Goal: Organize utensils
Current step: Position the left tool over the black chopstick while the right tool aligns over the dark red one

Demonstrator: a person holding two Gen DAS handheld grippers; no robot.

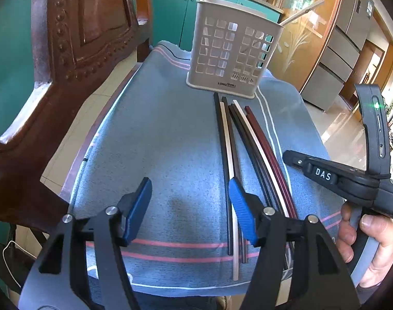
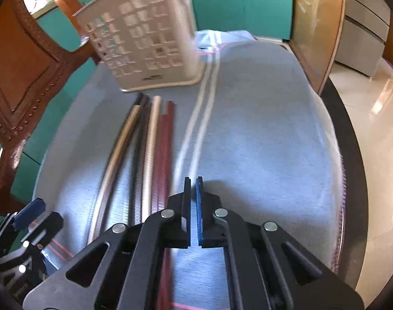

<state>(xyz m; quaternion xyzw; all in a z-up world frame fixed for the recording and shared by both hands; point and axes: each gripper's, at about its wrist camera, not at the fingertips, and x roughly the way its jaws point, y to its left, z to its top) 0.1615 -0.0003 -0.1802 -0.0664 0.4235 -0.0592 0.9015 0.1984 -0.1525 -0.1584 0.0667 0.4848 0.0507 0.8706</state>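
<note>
Several chopsticks (image 1: pixel 245 152), black, white and dark red, lie side by side on a blue towel (image 1: pixel 165 134), pointing at a white perforated utensil holder (image 1: pixel 230 49) at the far end. Two white sticks stand in the holder. My left gripper (image 1: pixel 190 209) is open and empty above the towel, its right finger over the leftmost chopsticks. My right gripper (image 2: pixel 193 201) is shut with nothing between its pads, just right of the chopsticks (image 2: pixel 155 149). The holder (image 2: pixel 142 38) shows blurred in the right wrist view. The right gripper's body (image 1: pixel 351 178) appears at the right of the left wrist view.
A carved wooden chair back (image 1: pixel 67 51) stands close on the left. Teal cabinets (image 1: pixel 175 7) and a wooden glass door (image 1: pixel 307 33) are behind. The towel (image 2: pixel 261 129) covers a small table with tiled floor (image 2: pixel 371 118) to the right.
</note>
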